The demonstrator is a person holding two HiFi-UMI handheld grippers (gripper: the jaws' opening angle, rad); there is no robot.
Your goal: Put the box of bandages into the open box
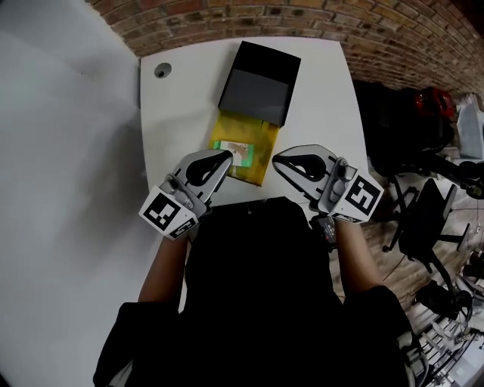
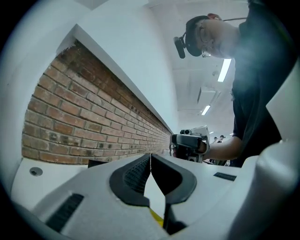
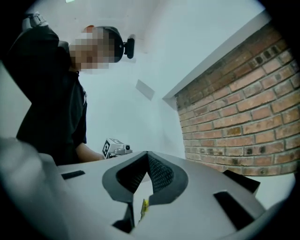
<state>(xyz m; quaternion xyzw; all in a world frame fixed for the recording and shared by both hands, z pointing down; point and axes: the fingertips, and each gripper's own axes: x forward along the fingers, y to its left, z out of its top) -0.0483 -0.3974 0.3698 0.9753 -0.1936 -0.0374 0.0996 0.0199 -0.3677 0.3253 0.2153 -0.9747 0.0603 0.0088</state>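
Note:
A small green and white box of bandages [image 1: 234,152] lies on the yellow tray [image 1: 261,136] that sticks out of the black box [image 1: 259,82] on the white table [image 1: 325,98]. My left gripper [image 1: 224,157] is shut with nothing in it, its tips right at the near left corner of the bandage box. My right gripper [image 1: 277,159] is also shut and holds nothing, just right of the yellow tray's near corner. The left gripper view shows its jaws [image 2: 150,156] meeting at the tip. In the right gripper view the jaws [image 3: 147,154] meet too.
A round cable hole [image 1: 162,70] sits at the table's far left corner. A brick wall [image 1: 318,19] runs behind the table. Dark bags and office chairs [image 1: 423,219] crowd the floor to the right. The table's left edge is near my left gripper.

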